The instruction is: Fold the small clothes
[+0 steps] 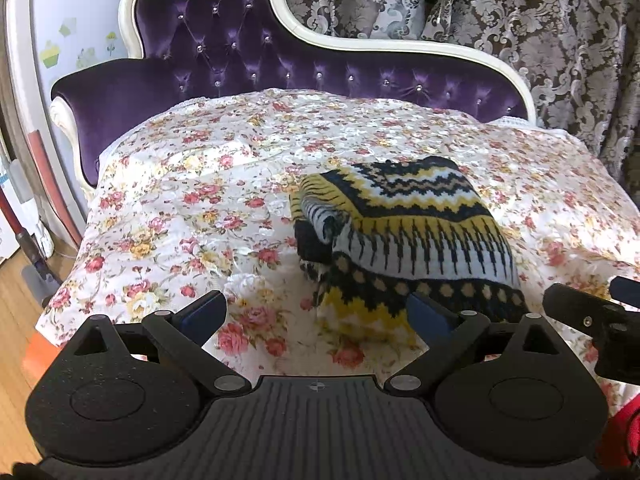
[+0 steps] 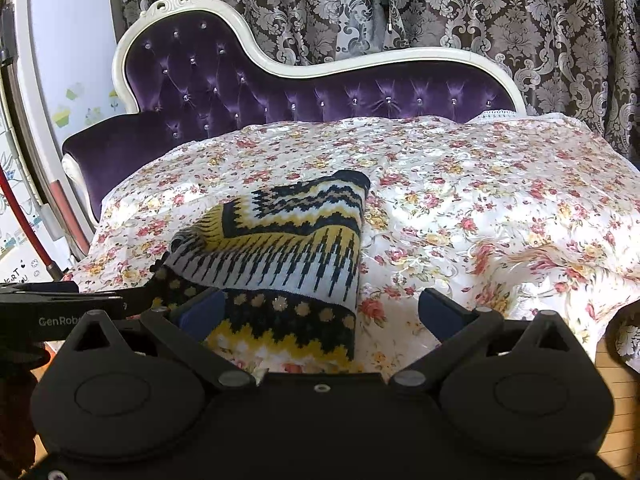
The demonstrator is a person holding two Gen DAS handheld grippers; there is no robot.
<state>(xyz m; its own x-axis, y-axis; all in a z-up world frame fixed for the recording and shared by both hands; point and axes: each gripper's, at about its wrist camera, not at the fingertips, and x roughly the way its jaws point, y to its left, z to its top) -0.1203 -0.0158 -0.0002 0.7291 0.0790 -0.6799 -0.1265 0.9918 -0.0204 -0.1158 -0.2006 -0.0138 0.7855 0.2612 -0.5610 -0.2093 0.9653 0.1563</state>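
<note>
the knitted garment lies folded into a thick bundle right of centre in the left wrist frame, and left of centre in the right wrist frame. its zigzag and stripe bands in black, yellow and white face up, with an upper flap laid over a lower layer that sticks out along the near edge, so the fold looks largely made, though the left end is bunched and loose. it rests on the floral cover spread over a purple tufted chaise, which gives a soft, flat place to work.

the left gripper sits at the bottom of its frame, jaws spread wide and empty, its right finger just at the bundle's near edge. the right gripper is likewise spread and holding nothing, its left finger over the lower layer. both seem poised to press or tidy the near edge, i'd judge. patterned curtains fill the top.
</note>
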